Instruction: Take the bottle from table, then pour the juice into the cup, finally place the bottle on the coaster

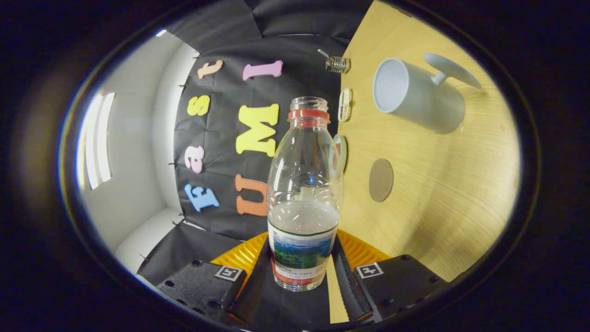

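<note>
Bottle (pixel 304 193) with unreadable label, clamped between gripper (pixel 302 272) fingers

We look from the camera riding on the gripper (pixel 302 267), forward along its two fingers (pixel 350 276), with the bottle (pixel 304 193) very close between them. The view is rolled: the wooden table (pixel 438 207) stands on its side, with the cup (pixel 415 94) and coaster (pixel 381 180) farther off.
</note>
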`<state>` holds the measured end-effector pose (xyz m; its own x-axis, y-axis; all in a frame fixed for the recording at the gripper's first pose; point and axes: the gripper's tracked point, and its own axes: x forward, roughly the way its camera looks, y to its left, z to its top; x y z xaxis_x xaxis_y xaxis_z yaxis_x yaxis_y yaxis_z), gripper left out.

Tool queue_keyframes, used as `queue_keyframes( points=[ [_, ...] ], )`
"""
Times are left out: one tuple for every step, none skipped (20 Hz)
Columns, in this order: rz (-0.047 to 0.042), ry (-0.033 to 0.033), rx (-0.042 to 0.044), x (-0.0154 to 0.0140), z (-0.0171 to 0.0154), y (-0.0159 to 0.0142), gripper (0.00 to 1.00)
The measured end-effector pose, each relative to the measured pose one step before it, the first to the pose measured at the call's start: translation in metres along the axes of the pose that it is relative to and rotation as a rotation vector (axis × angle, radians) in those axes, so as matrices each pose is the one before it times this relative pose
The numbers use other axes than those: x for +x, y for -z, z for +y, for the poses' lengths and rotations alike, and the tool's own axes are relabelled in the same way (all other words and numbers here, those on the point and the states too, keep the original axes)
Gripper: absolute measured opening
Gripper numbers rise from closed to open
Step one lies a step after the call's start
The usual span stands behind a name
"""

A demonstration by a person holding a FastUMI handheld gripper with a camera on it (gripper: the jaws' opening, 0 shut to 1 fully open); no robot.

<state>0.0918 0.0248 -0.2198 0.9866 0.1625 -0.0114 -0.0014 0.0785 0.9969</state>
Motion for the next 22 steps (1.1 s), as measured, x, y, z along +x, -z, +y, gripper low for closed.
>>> queue_keyframes(
  points=[
    [-0.0064,-0.00174,0.01332,0.00012,0.00101,-0.0013,0.75],
    [-0.0057,-0.00216,0.01973,-0.00029,0.00096,-0.00043,0.75],
    [-0.00718,-0.00323,0.02801,0.00283,0.00027,-0.001,0.75],
    [-0.00306,-0.00054,0.02674,-0.00002,-0.00025,-0.00151,0.75],
    [-0.00517,0.0051,0.02219,0.00055,-0.00211,-0.00056,0.75],
    [-0.00564,0.00281,0.01503,0.00182,-0.00092,-0.00109,0.75],
    [-0.00422,0.00207,0.00893,0.00166,-0.00084,-0.00188,0.75],
    [-0.00317,-0.00008,0.00616,0.00125,-0.00032,-0.00074,0.75],
    [-0.00198,0.00047,0.00397,0.00194,0.00033,-0.00026,0.75],
    [-0.00205,0.00043,0.00285,0.0016,-0.00104,-0.00117,0.75],
    [-0.00149,0.0001,0.00259,-0.0002,-0.00065,-0.00078,0.75],
    [-0.00197,-0.00027,0.00298,0.00114,-0.00025,-0.00076,0.74],
    [-0.00259,-0.00166,0.00413,0.0008,0.00109,-0.00134,0.75],
    [-0.00249,-0.00043,0.00406,0.00148,0.00045,-0.00188,0.75],
    [-0.00328,-0.00089,0.00524,0.00011,0.00043,-0.00025,0.75],
    [-0.00249,-0.0013,0.00597,0.00148,0.00052,-0.00101,0.75],
    [-0.00181,-0.00145,0.00577,0.00082,0.00013,0.00097,0.75],
    [-0.00089,-0.00169,0.00557,-0.00265,0.0008,-0.00031,0.75],
    [0.00243,-0.00434,0.00463,-0.00039,0.00024,0.00024,0.75],
    [-0.00153,-0.00173,0.00195,0.00068,0.00139,-0.0005,0.75],
    [-0.00116,-0.00081,0.00089,0.00017,-0.00037,-0.00017,0.75],
    [-0.00004,-0.00158,0.00228,0.00259,0.00093,0.00042,0.75]
  ],
)
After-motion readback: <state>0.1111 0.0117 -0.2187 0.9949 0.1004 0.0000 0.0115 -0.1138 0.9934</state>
